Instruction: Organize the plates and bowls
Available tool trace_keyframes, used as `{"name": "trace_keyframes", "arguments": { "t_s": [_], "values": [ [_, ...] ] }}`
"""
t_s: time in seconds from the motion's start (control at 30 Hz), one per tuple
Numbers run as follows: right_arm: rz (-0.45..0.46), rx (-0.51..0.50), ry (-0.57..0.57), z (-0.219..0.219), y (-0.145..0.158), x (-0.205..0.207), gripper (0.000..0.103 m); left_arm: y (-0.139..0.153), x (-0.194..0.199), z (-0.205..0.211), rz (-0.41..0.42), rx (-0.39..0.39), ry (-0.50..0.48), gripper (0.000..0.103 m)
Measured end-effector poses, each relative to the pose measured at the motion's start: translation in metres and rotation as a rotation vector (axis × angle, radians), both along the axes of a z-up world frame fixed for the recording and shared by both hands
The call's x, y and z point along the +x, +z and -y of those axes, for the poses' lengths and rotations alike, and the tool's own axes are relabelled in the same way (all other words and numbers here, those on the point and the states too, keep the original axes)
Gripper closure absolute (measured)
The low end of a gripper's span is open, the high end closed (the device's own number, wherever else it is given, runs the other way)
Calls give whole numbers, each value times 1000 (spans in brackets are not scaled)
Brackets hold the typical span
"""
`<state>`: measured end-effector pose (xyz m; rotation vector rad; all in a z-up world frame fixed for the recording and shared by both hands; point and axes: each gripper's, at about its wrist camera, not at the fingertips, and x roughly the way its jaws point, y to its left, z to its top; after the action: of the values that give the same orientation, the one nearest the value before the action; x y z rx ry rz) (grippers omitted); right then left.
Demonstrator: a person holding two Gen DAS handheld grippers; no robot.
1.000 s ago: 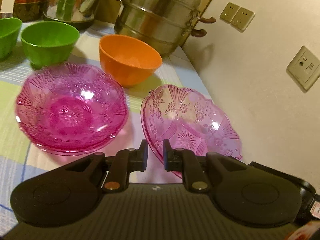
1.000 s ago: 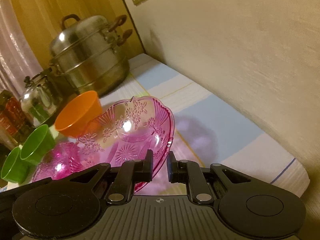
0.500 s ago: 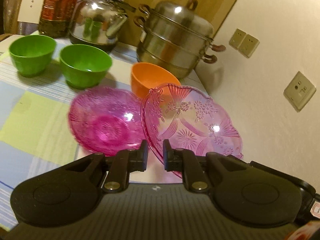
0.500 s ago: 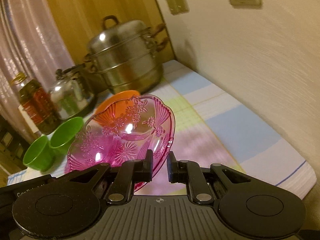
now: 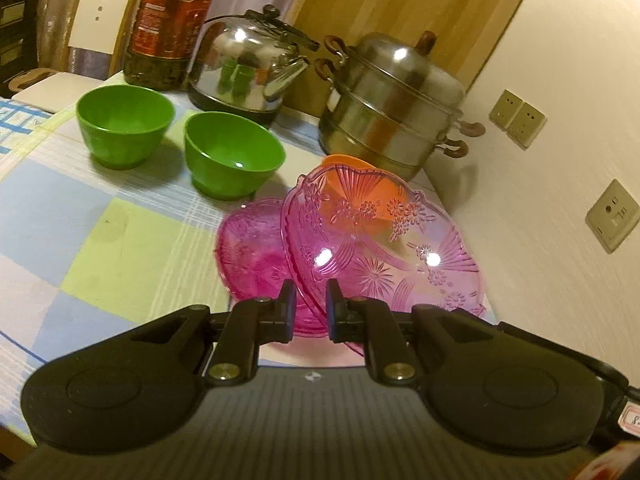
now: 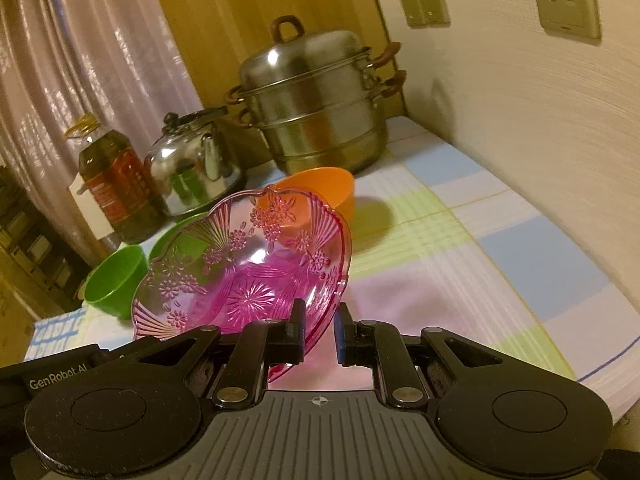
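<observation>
Looking forward along each claw, close above the checked tabletop; sharing the far stacked steel steamer pot.

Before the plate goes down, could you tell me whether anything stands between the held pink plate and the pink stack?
Nothing visible does. The pink plate, held by the left tongs and right tongs, hangs beside the pink stack; the orange bowl stands behind both.

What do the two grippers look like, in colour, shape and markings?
Both are matte black. The left gripper has two rounded lobes with disc shapes, linkage bars with brass-coloured pins, short flat jaws and a ribbed grey base with a small crosshair mark. A pink label shows at its right edge. The right gripper looks the same; white "GenRobot.AI" lettering shows to its left.
</observation>
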<state>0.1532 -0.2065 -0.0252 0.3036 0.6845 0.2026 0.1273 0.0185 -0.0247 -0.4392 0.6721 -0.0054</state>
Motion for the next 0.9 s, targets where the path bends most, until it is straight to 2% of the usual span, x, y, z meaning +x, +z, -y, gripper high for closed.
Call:
{"name": "trace_keyframes", "arguments": {
  "t_s": [0.53, 0.9],
  "values": [
    [-22, -18, 28, -13, -9, 12, 89, -7, 5, -8, -23, 1, 17, 90],
    [-69, -14, 32, -22, -19, 36, 89, -21, 28, -17, -51, 0, 27, 90]
  ]
}}
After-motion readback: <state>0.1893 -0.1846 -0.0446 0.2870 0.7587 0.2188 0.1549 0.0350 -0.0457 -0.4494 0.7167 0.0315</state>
